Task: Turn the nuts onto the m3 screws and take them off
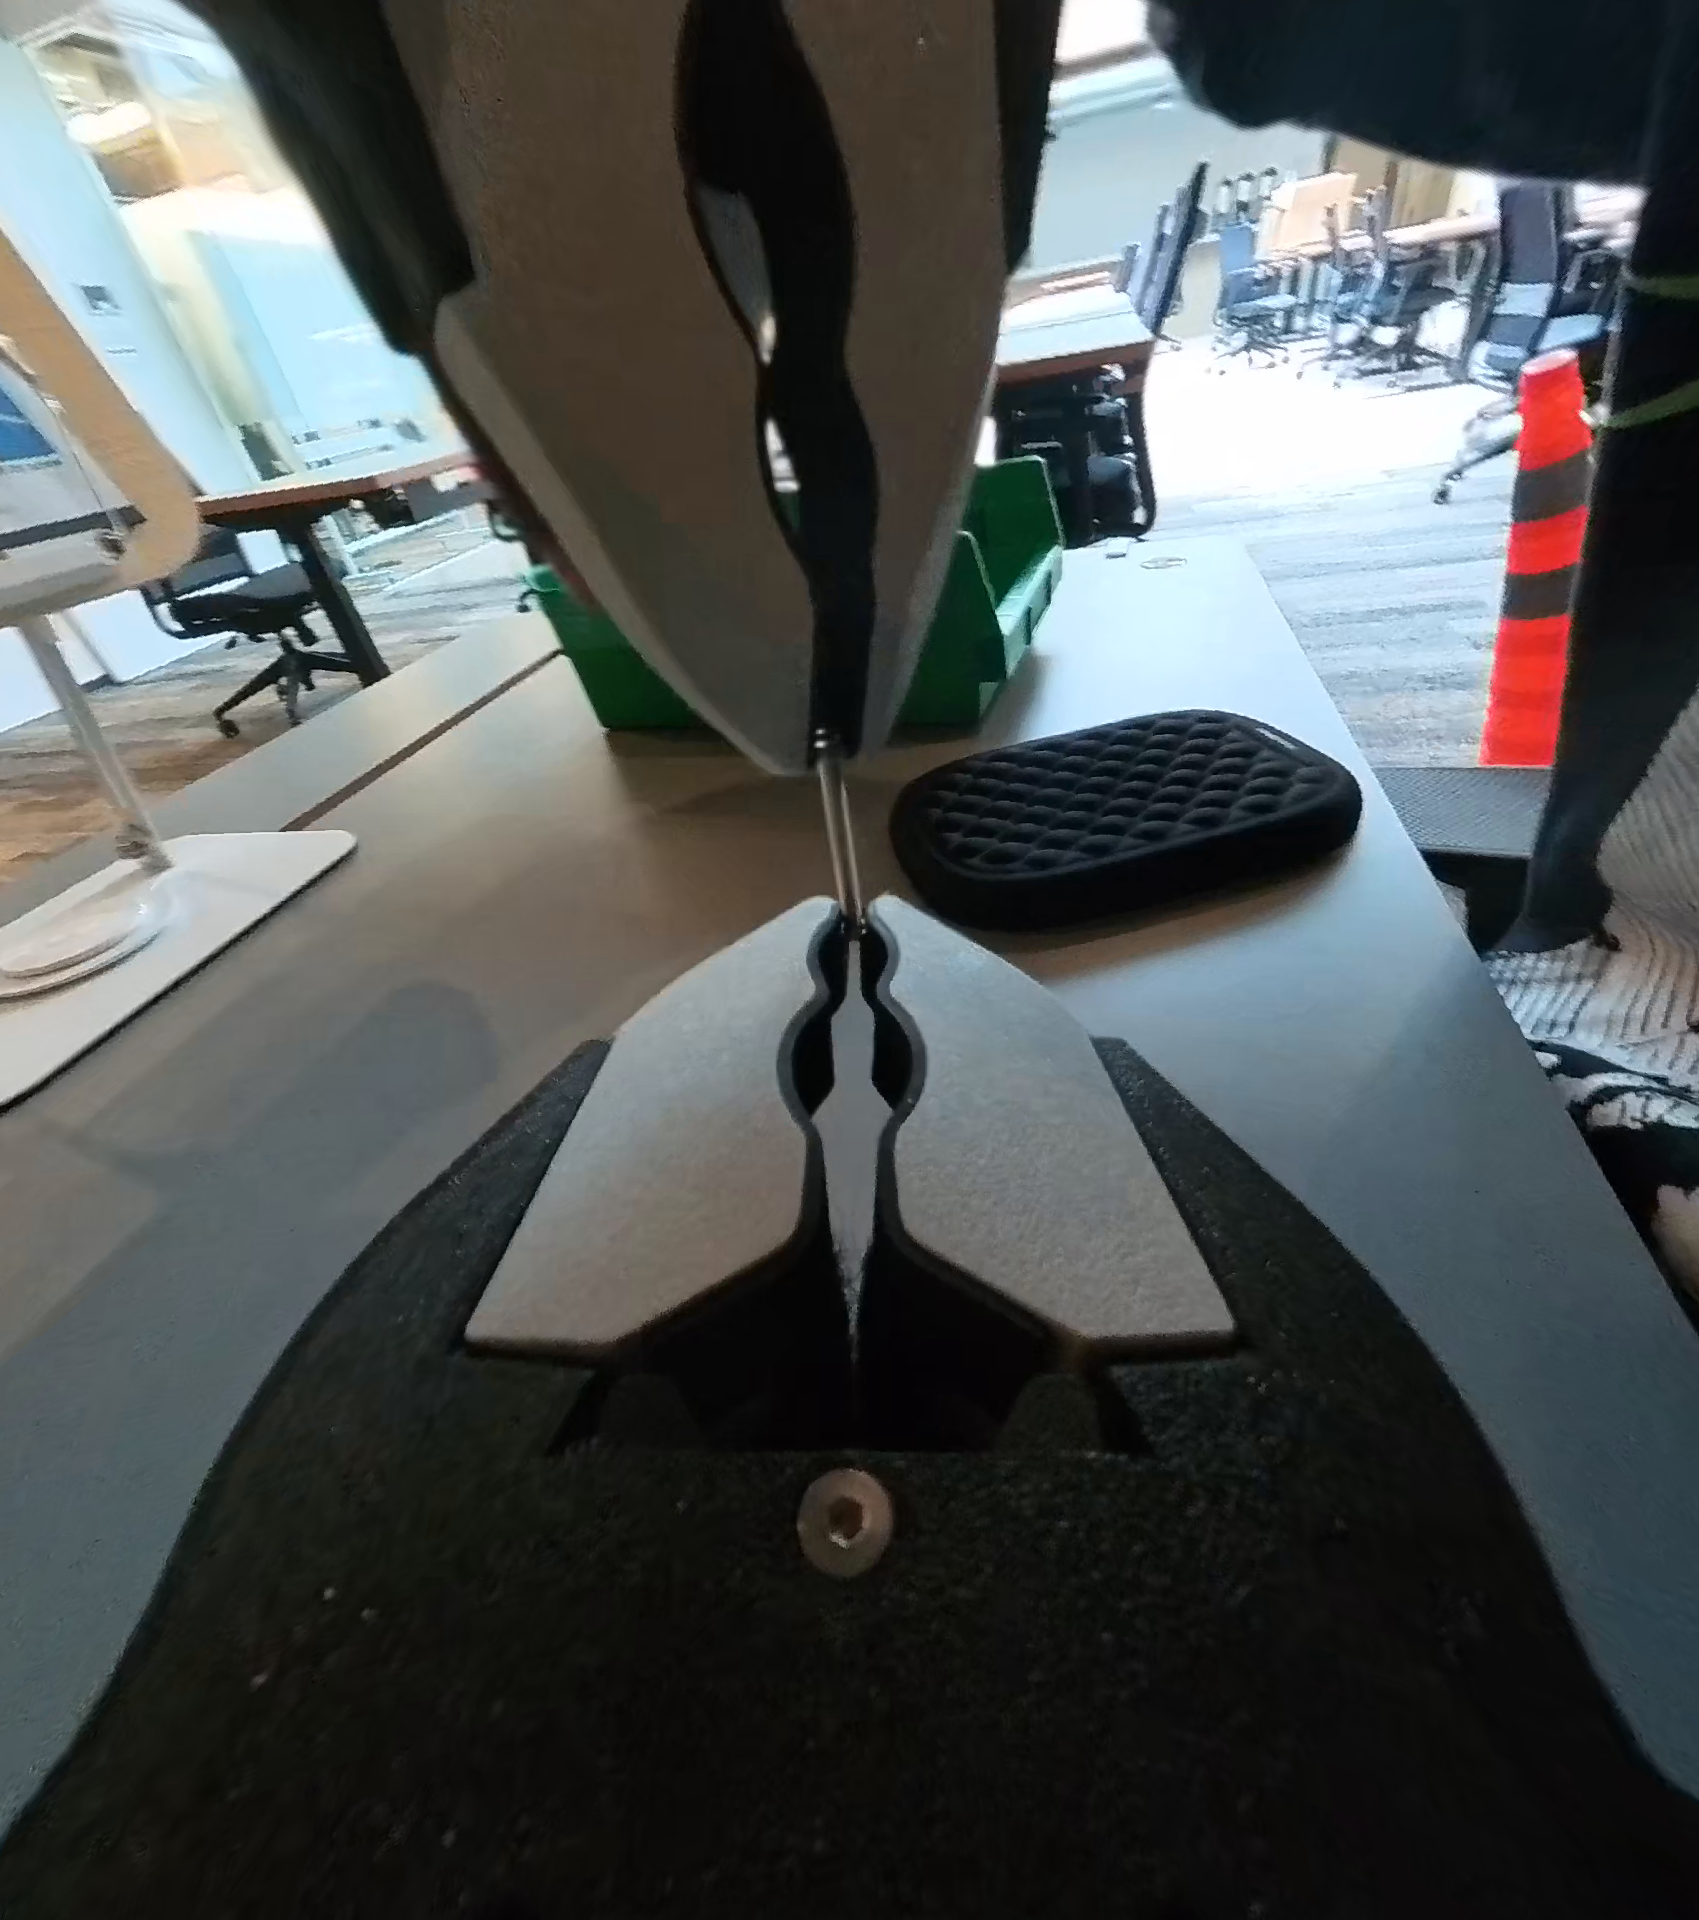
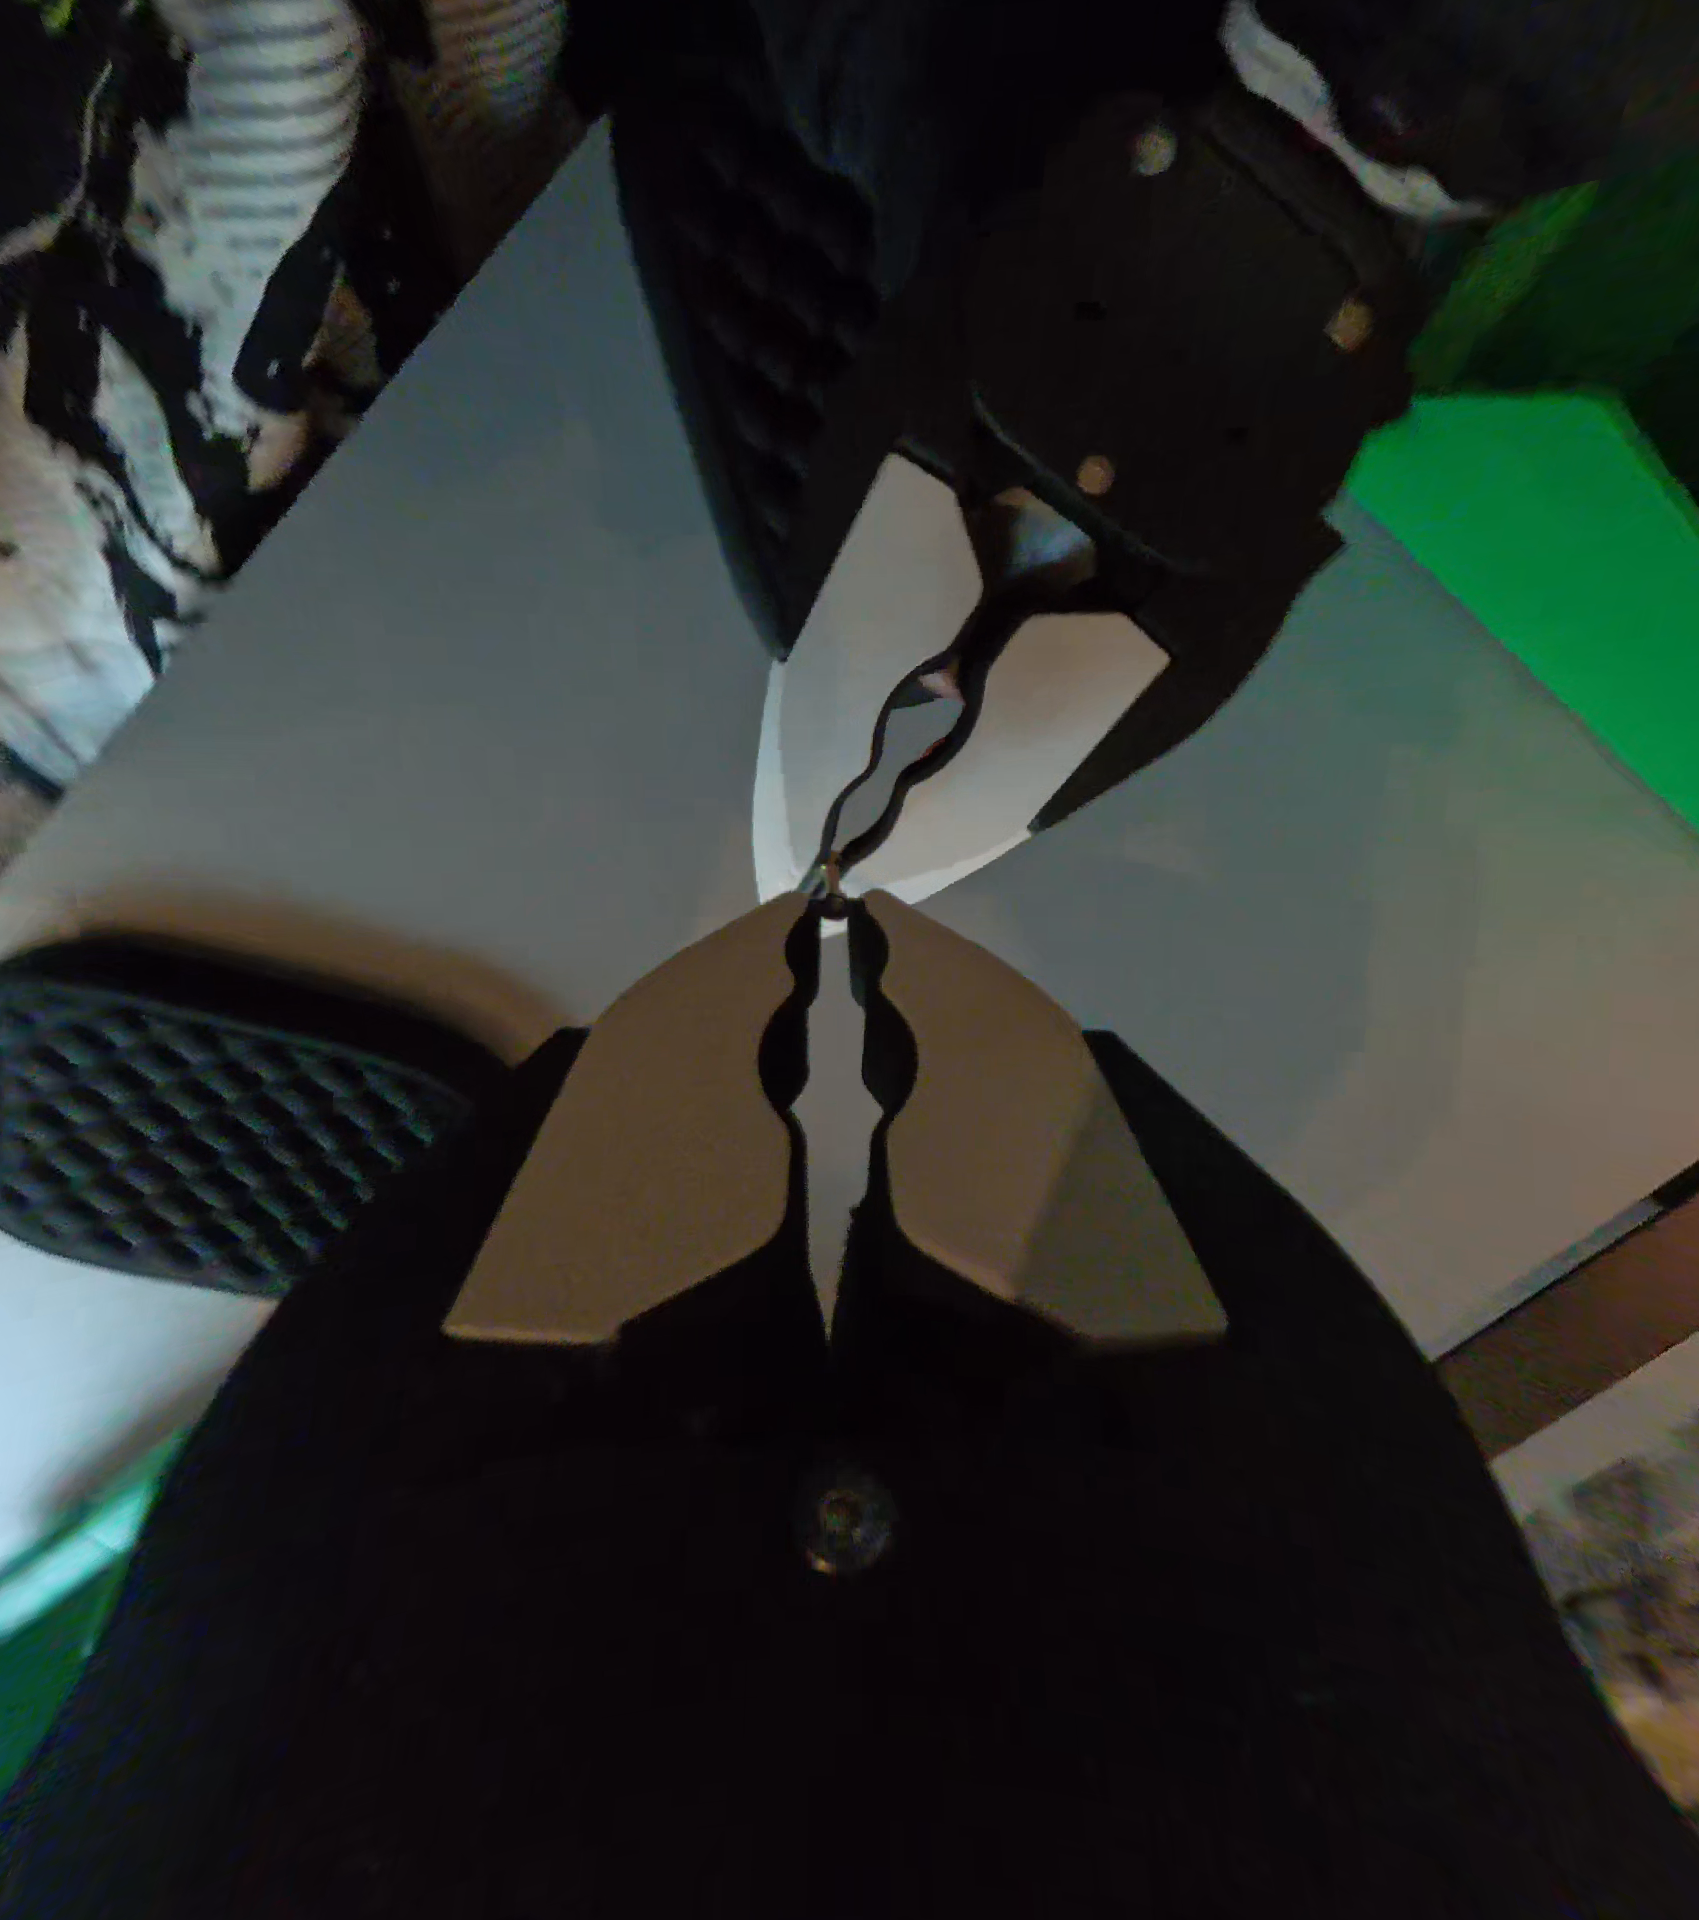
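Sitting upper centre, green bin (image 1: 1006, 613), contents hidden. Pinching screw (image 1: 842, 831) at frame centre: left gripper (image 1: 857, 928) shut on its near end, right gripper (image 2: 832, 906) clamping nut (image 1: 824, 740) at far end.

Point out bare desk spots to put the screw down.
Free: desk between the white stand base and the left tongs; strip right of the black pad. Crowded: around the green bin and the right tongs.
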A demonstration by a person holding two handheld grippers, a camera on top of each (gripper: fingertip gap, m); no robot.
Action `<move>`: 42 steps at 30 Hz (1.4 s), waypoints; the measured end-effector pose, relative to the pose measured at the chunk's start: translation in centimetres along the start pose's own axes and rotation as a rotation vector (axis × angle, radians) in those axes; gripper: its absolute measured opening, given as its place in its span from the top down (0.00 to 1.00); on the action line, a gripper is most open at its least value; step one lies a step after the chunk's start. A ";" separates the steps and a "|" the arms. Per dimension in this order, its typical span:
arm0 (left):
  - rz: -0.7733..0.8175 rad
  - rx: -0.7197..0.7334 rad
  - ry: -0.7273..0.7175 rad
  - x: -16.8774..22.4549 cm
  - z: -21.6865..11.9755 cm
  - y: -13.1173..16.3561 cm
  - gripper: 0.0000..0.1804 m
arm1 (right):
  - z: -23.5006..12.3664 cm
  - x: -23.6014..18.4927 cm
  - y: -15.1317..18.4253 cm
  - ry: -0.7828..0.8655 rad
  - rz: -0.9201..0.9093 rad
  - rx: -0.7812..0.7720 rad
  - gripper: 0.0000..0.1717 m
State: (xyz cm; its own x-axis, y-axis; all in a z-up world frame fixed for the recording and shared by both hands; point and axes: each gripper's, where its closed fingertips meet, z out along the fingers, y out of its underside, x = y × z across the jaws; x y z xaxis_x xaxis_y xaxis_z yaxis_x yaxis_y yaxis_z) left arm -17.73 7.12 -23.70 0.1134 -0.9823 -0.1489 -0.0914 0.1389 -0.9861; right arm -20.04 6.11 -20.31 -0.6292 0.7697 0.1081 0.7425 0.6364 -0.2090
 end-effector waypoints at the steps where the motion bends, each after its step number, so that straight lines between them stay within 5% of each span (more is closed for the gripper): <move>1: -0.007 0.005 -0.030 -0.4 -0.1 -0.1 0.99 | -0.1 0.2 0.1 0.016 0.065 0.008 0.98; 11: 0.107 -0.109 -0.436 -3.9 -0.8 0.4 1.00 | 0.0 1.3 2.2 0.210 0.956 0.081 0.98; 14: 0.153 -0.150 -0.453 -3.9 -0.6 0.9 0.99 | 0.5 1.1 2.3 0.217 1.153 0.158 0.98; 17: 0.142 -0.151 -0.390 -3.2 0.0 1.1 1.00 | -0.1 1.1 1.8 0.193 0.999 0.196 0.91; 23: 0.082 -0.122 -0.291 -2.3 0.3 1.2 1.00 | -1.9 1.0 1.7 0.228 0.031 0.055 0.86; 27: 0.055 -0.119 -0.263 -2.2 0.4 1.3 1.00 | -0.3 0.6 1.7 0.138 -0.195 -0.011 0.87; 35: 0.036 -0.113 -0.232 -2.0 0.4 1.3 1.00 | 1.3 1.1 2.2 0.083 -0.208 -0.016 0.98; 42: 0.040 -0.089 -0.327 -3.1 -0.2 0.8 1.00 | 0.9 2.1 2.2 0.158 0.409 0.053 0.98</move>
State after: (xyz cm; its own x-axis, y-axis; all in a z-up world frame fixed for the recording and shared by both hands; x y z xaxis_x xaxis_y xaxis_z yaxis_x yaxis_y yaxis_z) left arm -18.40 10.29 -24.05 0.4182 -0.8820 -0.2171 -0.1861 0.1507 -0.9709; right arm -19.96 9.12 -21.41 -0.2401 0.9587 0.1526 0.9079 0.2775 -0.3142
